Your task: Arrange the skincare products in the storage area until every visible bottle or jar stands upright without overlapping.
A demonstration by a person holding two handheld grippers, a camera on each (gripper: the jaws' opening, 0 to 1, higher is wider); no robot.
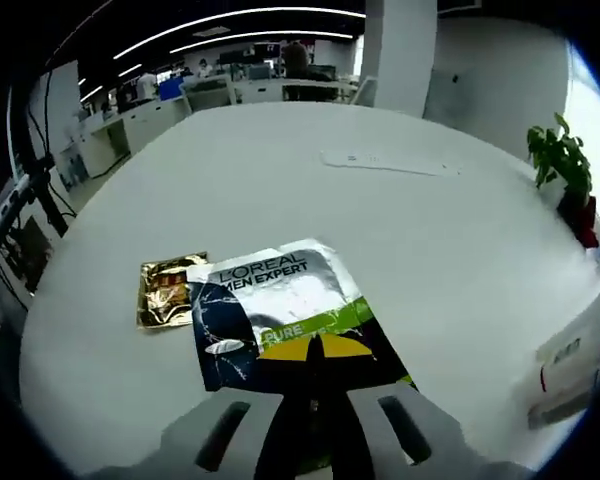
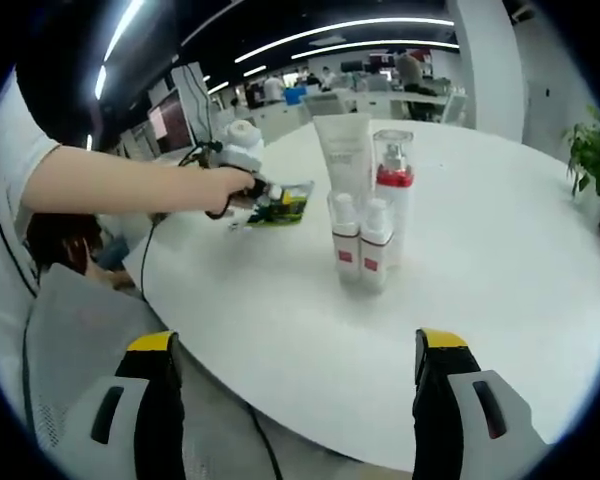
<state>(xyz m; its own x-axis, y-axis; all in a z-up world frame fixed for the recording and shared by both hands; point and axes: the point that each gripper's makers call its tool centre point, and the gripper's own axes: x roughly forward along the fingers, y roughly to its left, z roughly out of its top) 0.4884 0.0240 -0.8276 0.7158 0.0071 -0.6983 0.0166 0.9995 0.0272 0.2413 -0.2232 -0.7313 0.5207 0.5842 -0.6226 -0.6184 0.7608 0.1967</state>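
Note:
A silver and dark L'Oreal Men Expert sachet (image 1: 275,310) lies flat on the round white table (image 1: 310,200). My left gripper (image 1: 315,352) is shut on its near edge, yellow tips together. A gold sachet (image 1: 168,291) lies touching its left side. In the right gripper view, a white tube (image 2: 344,150), a pump bottle with a red collar (image 2: 393,195) and two small white bottles (image 2: 347,240) (image 2: 376,248) stand upright in a tight cluster. My right gripper (image 2: 297,345) hangs open over the near table edge, well short of them. The left gripper (image 2: 242,160), in a person's hand, holds the sachet (image 2: 285,203) beyond them.
A potted plant (image 1: 560,160) stands at the table's right edge, with a white box (image 1: 570,365) nearer along that edge. A flat white strip (image 1: 385,161) lies far across the table. Office desks and chairs fill the background. A person's arm (image 2: 110,185) reaches in from the left.

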